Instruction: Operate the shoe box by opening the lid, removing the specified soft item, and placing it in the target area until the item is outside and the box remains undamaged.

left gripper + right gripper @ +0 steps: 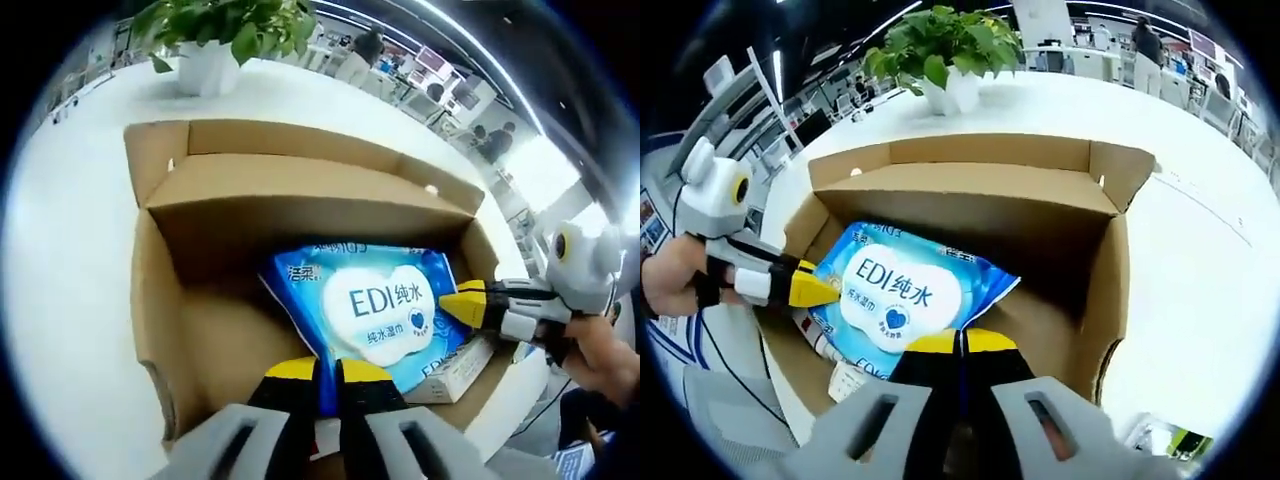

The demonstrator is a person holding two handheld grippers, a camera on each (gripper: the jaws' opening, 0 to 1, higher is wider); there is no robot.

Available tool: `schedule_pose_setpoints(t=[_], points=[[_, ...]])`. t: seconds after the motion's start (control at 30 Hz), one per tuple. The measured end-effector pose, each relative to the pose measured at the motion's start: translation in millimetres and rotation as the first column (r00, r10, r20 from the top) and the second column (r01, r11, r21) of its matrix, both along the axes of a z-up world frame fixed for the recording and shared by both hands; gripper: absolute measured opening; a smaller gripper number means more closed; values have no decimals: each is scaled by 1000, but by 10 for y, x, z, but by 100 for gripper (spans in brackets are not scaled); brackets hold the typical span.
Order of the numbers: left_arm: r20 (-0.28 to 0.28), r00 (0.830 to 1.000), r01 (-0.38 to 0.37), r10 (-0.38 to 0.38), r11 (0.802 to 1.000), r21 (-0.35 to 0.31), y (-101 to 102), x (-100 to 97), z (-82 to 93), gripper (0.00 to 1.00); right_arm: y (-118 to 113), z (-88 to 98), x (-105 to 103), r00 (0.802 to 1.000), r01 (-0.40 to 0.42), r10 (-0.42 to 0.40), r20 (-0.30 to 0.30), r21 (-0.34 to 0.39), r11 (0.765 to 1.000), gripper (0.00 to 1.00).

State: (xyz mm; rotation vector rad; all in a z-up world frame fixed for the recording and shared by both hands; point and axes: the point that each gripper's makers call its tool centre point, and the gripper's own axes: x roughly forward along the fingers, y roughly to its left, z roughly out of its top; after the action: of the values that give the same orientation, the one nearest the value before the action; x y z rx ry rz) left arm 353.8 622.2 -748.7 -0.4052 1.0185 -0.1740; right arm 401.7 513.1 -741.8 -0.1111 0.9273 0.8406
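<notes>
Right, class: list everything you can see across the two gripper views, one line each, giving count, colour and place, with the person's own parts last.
Cardboard box: one, brown, open on the white table.
Wet wipes pack: one, blue and white, tilted up inside the box.
White carton: one, white, beneath the pack in the box.
Potted plant: one, green in a white pot, on the table behind the box.
Table: one, white, under everything.
Left gripper: yellow-tipped black jaws shut on the pack's near edge.
Right gripper: same colours, shut on the pack's opposite edge.
</notes>
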Motion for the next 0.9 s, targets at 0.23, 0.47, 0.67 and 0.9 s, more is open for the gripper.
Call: schedule_pose_setpoints(t=[0.23,0.47,0.67,0.9], points=[[28,1000,-8,8,1000,-5,12,4,146,5,15,120,39,1000,13,-14,18,31,999,0],[86,996,-10,11,1000,-4,45,45,416,5,34,315,106,998,10,-14,63,61,998,0],[128,992,-11,12,1000,-9,25,47,645,5,33,569,104,995,0,-8,104,73,997,0],[148,989,2,-1,1000,-6,-59,28,767,5,-79,725,32,992,-1,-9,128,72,997,0]])
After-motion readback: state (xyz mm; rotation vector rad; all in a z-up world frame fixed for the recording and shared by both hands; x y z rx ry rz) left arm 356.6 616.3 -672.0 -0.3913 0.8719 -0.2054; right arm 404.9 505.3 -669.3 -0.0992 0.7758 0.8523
